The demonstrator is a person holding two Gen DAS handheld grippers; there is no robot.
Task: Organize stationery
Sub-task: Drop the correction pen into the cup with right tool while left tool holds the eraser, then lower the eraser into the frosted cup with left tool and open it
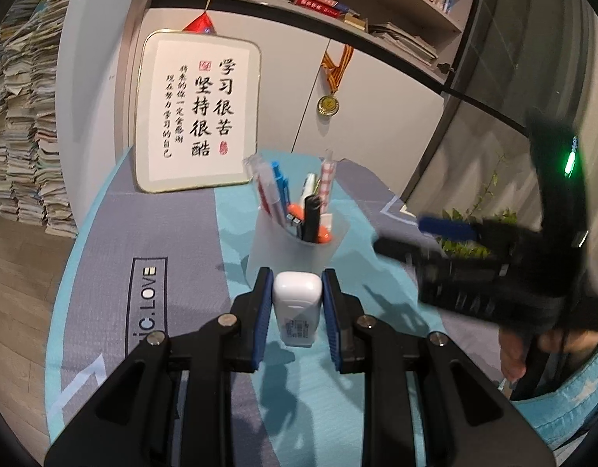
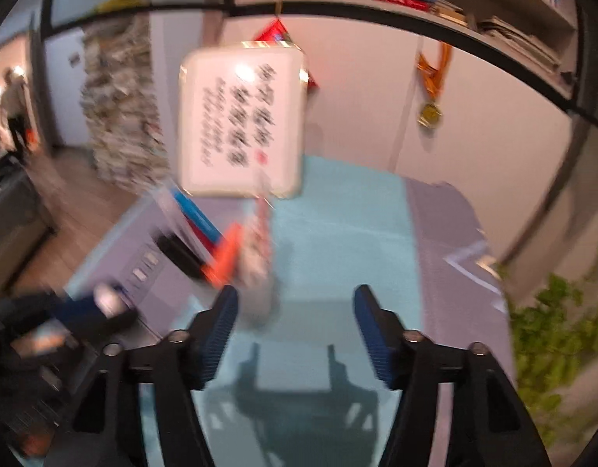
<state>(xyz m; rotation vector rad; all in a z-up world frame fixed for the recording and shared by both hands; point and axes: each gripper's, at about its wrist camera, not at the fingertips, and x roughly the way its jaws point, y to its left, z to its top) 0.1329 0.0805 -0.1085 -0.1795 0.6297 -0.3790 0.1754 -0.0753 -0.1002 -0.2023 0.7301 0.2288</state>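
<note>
A frosted pen cup point(image 1: 295, 258) stands on the cloth-covered table point(image 1: 151, 225), holding several pens and markers point(image 1: 279, 190). Just in front of the cup, my left gripper point(image 1: 297, 292) is shut on a white rounded block with a barcode label point(image 1: 298, 303), held upright between the blue pads. My right gripper point(image 1: 400, 235) hovers to the right of the cup, blurred. In the right wrist view this right gripper point(image 2: 295, 311) stands open with only the table between its fingers. There the blurred cup point(image 2: 260, 292) sits just beyond its left fingertip, and the left gripper point(image 2: 104, 307) is at the lower left.
A framed calligraphy board point(image 1: 197, 116) leans on the wall behind the cup. A medal point(image 1: 329, 105) hangs to its right under bookshelves. Tall paper stacks point(image 1: 22, 116) rise on the left. A green plant point(image 2: 552, 342) stands off the table's right edge.
</note>
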